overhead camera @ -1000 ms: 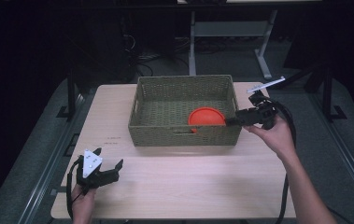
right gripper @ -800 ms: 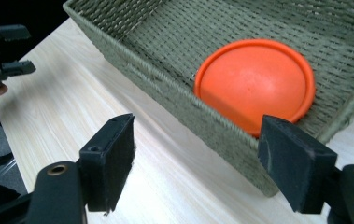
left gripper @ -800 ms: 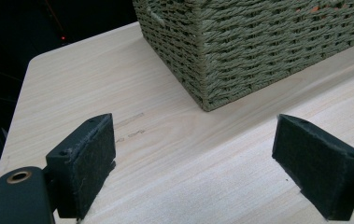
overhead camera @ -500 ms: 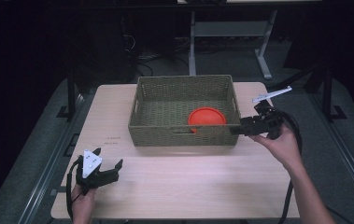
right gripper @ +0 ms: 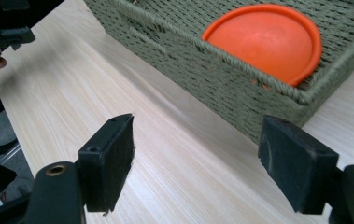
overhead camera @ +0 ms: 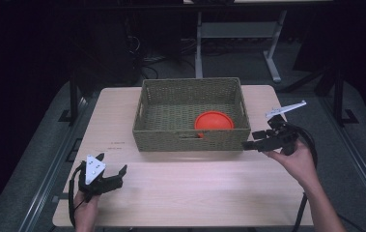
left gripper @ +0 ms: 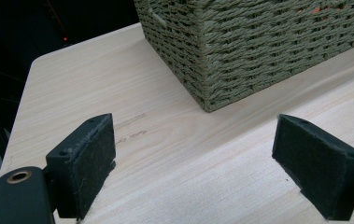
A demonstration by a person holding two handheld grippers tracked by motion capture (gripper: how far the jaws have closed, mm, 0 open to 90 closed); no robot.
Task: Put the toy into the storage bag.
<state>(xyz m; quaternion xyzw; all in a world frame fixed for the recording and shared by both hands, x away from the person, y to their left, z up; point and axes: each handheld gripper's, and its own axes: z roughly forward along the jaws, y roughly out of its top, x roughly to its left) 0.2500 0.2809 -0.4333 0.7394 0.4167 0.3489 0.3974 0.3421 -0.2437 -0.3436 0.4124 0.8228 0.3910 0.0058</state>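
Observation:
An orange plate (overhead camera: 213, 120) (right gripper: 264, 42) lies in the near right part of a woven green basket (overhead camera: 190, 141) (left gripper: 258, 56) (right gripper: 202, 70) at the middle of the table. My right gripper (overhead camera: 251, 144) (right gripper: 207, 168) hovers just outside the basket's near right corner, open, nothing between its pads. My left gripper (overhead camera: 109, 170) (left gripper: 202, 163) rests near the table's front left corner, open and empty, pointing toward the basket's near left corner.
The light wooden table (overhead camera: 200, 193) has bare surface in front of the basket. Small printed marks (overhead camera: 118, 144) lie left of the basket. Behind the table stands a metal stand (overhead camera: 238, 34) on a dark floor.
My right gripper has drawn back from above the basket's right rim, down and toward the near right corner. The plate stays in the basket. The left gripper has not moved.

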